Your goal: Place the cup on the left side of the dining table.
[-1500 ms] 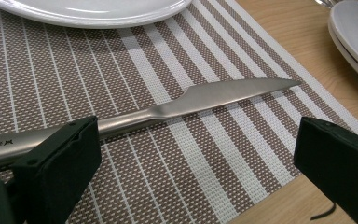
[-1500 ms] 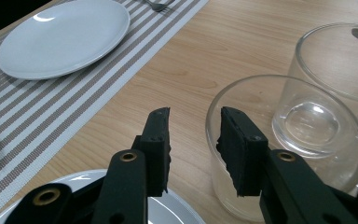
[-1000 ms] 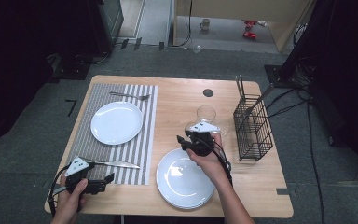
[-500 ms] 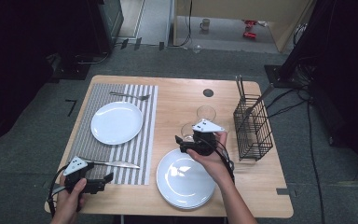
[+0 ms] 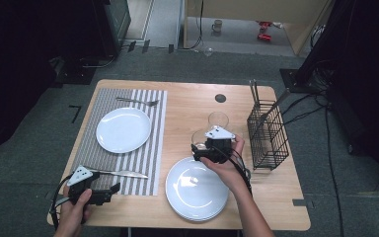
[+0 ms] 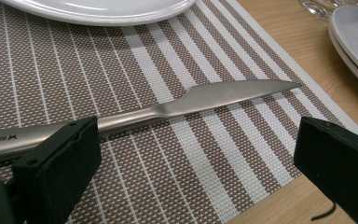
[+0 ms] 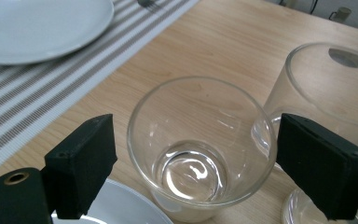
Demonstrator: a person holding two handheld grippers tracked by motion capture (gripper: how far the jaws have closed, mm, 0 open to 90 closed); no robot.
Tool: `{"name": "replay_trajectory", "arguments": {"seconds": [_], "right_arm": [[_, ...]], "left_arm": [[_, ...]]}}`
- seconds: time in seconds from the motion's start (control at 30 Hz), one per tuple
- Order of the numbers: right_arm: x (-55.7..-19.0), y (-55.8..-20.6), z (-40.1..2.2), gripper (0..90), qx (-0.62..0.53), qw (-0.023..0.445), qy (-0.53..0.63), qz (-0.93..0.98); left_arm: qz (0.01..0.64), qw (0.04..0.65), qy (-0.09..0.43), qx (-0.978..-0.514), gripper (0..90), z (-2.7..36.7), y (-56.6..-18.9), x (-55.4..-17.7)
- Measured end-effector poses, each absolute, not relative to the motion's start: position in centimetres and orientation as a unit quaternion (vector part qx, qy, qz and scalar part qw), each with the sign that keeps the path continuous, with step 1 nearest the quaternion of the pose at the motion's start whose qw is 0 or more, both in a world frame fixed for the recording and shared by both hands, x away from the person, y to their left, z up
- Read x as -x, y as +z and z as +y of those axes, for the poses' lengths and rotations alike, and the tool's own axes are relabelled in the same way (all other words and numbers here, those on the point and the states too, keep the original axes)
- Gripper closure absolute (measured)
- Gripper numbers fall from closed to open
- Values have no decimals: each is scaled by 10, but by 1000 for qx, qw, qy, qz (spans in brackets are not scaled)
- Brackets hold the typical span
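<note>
My right gripper [image 5: 201, 151] has just been opening its jaws, and they now stand spread on either side of a clear glass [image 7: 201, 147] without pressing it. The glass stands upright on the wooden table [image 5: 187, 106], just beyond the stacked plates [image 5: 196, 188], with a second glass [image 7: 328, 88] beside it. My left gripper [image 6: 196, 154] rests spread over a knife [image 6: 168, 108] on the striped placemat [image 6: 223, 154].

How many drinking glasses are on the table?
2. One glass stands between the right gripper's open jaws, which have just been opening, beside the stacked plates. The second glass stands just behind it, nearer the wire basket.
</note>
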State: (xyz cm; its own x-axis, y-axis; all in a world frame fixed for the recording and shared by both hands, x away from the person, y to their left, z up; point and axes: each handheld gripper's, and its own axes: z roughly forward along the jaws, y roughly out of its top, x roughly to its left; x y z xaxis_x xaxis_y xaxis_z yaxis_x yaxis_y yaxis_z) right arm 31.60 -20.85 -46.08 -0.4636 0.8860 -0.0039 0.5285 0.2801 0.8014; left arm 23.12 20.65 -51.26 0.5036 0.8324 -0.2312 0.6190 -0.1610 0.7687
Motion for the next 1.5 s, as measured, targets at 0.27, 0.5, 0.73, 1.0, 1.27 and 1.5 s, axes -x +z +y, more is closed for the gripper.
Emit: {"name": "replay_trajectory", "arguments": {"seconds": [0.27,0.5,0.73,1.0,1.27,1.5], "right_arm": [[-322,-472,-204,168,-480,231,364,764],[-325,-472,-207,182,-480,216,367,767],[-323,-470,-206,184,-481,220,365,766],[-323,-452,-212,184,-477,217,388,758],[-313,-425,-208,184,-455,214,412,760],[-309,-413,-207,185,-458,215,422,753]], "left_arm": [[488,437,127,-745,11,206,-510,-231],[488,447,122,-740,11,202,-504,-235],[468,455,124,-748,11,189,-493,-241],[454,466,122,-750,11,177,-481,-250],[430,477,113,-758,12,155,-469,-262],[400,493,101,-766,12,128,-460,-272]]}}
